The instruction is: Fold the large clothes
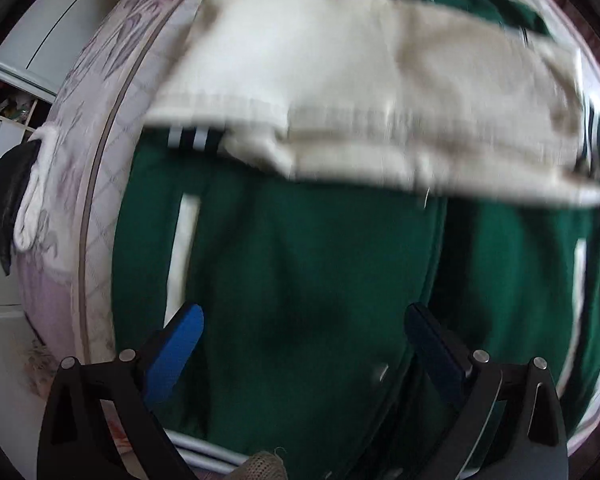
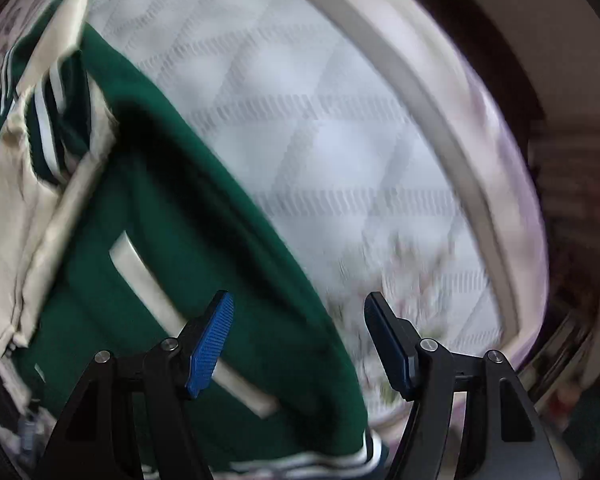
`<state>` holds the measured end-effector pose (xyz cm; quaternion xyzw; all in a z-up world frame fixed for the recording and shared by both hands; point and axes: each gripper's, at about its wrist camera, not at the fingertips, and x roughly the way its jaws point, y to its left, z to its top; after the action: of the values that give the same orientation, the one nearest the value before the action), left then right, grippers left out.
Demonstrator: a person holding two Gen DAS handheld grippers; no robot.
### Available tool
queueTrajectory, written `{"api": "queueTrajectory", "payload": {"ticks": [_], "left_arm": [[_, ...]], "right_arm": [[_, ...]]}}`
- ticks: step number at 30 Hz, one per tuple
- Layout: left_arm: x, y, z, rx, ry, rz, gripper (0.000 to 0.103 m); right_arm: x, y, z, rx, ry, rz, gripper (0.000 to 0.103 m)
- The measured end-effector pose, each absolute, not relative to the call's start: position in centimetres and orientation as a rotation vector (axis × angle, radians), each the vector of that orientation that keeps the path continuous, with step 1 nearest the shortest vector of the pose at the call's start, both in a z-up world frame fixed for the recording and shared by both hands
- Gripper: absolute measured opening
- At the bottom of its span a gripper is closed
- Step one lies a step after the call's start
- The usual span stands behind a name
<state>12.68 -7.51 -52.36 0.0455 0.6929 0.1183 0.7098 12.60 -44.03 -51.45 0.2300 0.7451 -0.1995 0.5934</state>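
A green jacket [image 1: 308, 264] with cream sleeves and striped cuffs lies flat on a bed. Its cream sleeves [image 1: 364, 92] are folded across the chest. My left gripper [image 1: 304, 336] is open and empty, hovering over the jacket's lower body. In the right wrist view the jacket [image 2: 172, 240] fills the left side, with a cream pocket strip [image 2: 180, 320] and its striped hem [image 2: 300, 460] at the bottom. My right gripper [image 2: 300, 340] is open and empty above the jacket's side edge. Both views are motion-blurred.
The bed has a white quilted mattress cover [image 2: 340, 140] with a pink floral border [image 1: 84, 92]. A black and white garment [image 1: 20, 196] hangs over the bed's left edge. White cabinets [image 1: 56, 28] stand beyond the bed.
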Motion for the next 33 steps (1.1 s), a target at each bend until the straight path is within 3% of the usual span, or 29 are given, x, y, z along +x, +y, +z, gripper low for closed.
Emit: {"api": "queueTrajectory", "payload": {"ticks": [6, 12, 13, 15, 16, 24, 33], "left_arm": [[8.7, -3.3, -54.0, 0.177, 1.607, 0.319, 0.103], [6.0, -1.2, -58.5, 0.197, 1.701, 0.241, 0.103], [5.8, -1.2, -58.6, 0.194, 1.694, 0.236, 0.103], [5.7, -1.3, -58.6, 0.208, 1.674, 0.224, 0.103], [5.6, -1.1, -58.6, 0.203, 1.672, 0.22, 0.103], [5.0, -0.2, -58.8, 0.147, 1.672, 0.18, 0.103], [4.7, 1.6, -58.3, 0.166, 1.639, 0.191, 0.103]], "right_arm": [[8.3, -35.1, -49.9, 0.607, 1.725, -0.183, 0.07], [7.8, -23.5, -54.1, 0.443, 1.833, 0.009, 0.069], [7.9, -22.7, -54.4, 0.383, 1.82, -0.006, 0.065], [8.0, -22.2, -54.0, 0.329, 1.775, -0.072, 0.012], [8.0, -22.5, -53.5, 0.394, 1.762, -0.077, 0.004], [6.5, -23.1, -47.4, 0.575, 1.698, -0.025, 0.003], [4.5, -21.5, -52.1, 0.491, 1.798, 0.012, 0.003]]}}
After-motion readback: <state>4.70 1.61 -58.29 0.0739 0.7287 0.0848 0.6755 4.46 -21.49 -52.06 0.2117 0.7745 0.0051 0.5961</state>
